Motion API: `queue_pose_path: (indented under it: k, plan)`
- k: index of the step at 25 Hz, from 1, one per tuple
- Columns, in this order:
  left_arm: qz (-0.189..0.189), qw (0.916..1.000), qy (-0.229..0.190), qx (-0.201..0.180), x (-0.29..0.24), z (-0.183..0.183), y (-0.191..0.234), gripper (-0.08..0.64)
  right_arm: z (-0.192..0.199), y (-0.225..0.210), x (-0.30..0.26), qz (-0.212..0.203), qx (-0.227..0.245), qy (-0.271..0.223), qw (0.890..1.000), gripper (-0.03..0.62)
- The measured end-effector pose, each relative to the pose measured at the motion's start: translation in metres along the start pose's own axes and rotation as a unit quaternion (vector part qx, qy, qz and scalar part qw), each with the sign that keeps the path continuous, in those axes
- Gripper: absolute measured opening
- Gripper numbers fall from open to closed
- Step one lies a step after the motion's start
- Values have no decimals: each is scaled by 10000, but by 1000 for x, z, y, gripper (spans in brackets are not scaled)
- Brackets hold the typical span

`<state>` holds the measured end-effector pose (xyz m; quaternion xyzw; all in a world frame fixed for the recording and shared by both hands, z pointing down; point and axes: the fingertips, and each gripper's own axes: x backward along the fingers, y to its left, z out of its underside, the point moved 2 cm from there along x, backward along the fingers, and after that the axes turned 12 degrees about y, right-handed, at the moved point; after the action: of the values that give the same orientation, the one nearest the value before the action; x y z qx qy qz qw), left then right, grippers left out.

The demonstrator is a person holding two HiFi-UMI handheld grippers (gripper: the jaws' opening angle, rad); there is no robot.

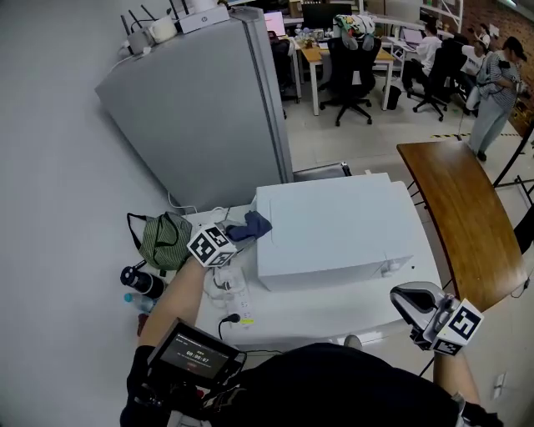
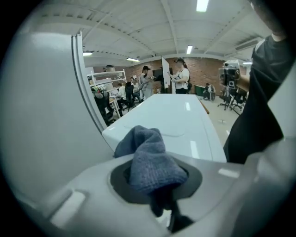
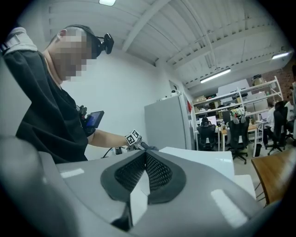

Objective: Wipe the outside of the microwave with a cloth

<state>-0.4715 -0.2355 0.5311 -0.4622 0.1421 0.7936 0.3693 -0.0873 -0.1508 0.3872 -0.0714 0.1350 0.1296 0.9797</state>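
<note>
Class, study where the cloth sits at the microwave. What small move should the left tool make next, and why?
Probably slide the left tool across so the cloth sweeps over the microwave top. Its jaws are clamped on the cloth, which sits at the top's left edge, and the broad white top stretches ahead of it.

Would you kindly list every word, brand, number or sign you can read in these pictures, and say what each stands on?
"hp": apparently, a small logo on the white box atop the grey refrigerator; barely legible.
Chest-mounted screen: a row of digits like a timer, too small to read.
Marker cube and its twin: square patterns only, no words.
Microwave: no print readable.
</note>
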Motion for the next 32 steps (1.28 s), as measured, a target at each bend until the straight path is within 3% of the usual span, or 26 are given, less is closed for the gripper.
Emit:
queue_pose_path:
  k: [5,8,11,18,22,25,27,29,32]
  plan:
    - [-141,9999,38,-17,0,-10,8,54,3,-5,16,147,-34,-22,9999,5]
    - [-39,9999,128,-79,-13,-41,-7,55,16,-31,54,273,-141,-135,9994,5]
    - [75,9985,382,-394,-50,-97,-38,55,35,-61,101,426,-261,-263,9984,5]
    - [424,9861,366,-1566,-167,-288,-137,55,82,-119,225,1191,-678,-426,9896,5]
    - [795,9819,103,-1715,-194,-342,-178,55,93,-111,251,1468,-752,-383,9856,5]
    - [989,9820,-361,-1568,-177,-345,-187,55,79,-98,243,1478,-612,-342,9865,5]
    - [1016,9817,-644,-1476,-141,-324,-178,55,62,-86,225,1381,-465,-341,9887,5]
    - [882,9826,-748,-1452,-95,-281,-156,55,46,-69,196,1217,-310,-353,9915,5]
    - [495,9884,-612,-1300,-28,-181,-104,55,22,-36,135,823,-62,-344,9960,5]
